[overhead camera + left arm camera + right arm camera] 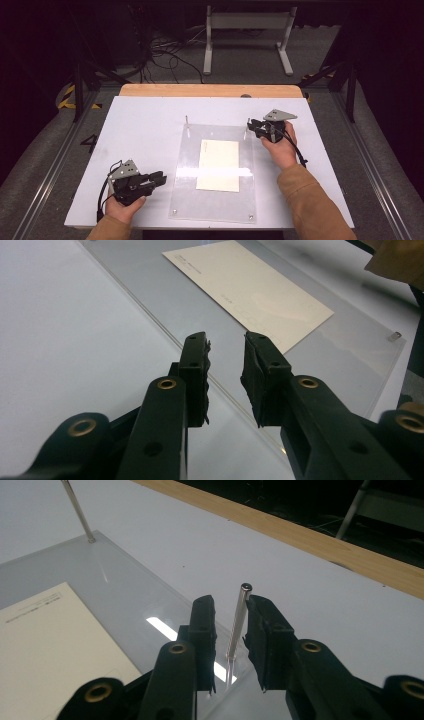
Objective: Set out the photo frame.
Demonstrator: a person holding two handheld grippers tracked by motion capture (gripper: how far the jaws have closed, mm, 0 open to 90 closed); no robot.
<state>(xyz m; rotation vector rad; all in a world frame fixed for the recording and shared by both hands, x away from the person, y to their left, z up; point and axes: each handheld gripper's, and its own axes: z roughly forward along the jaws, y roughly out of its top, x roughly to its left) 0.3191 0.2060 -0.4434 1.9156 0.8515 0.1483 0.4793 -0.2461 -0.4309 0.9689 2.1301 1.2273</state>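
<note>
Two grippers in play, one per hand, both over a white table [140, 125].

Near side: left gripper [159, 178] sits at front-left of table, held in person's left hand [122, 207], pointing right twd the clear acrylic sheet [215, 200]. Jaws apart w/ a modest gap, nothing between them. In left gripper view the jaws hang just above the sheet's near long edge; can't tell if tips touch the surface. Tan sleeve at wrist.

Mid: acrylic sheet lies flat on table centre, long axis running near-to-far. Cream paper card [219, 165] lies flat roughly centred on the sheet; faint print along one edge, too small to read. Can't tell whether card is on top of or under the acrylic. Small metal studs at the sheet's two near corners, e.g. front-right stud [250, 217]. Glare stripe across sheet just left of card.

Far side: two thin metal pins stand upright at the sheet's far corners: far-left pin [186, 120] and far-right pin [238, 625]. Right gripper [250, 125], in right hand [281, 147], is at the far-right corner. Jaws apart w/ the far-right pin standing between them; right gripper view shows the pin close against the right-hand jaw, visible gap to the other, so not clamped. Grey triangular plate on top, cable trailing off by the wrist.

Beyond: wooden strip [210, 90] along table's far edge, then grey floor w/ cables and a white frame stand [247, 37].
</note>
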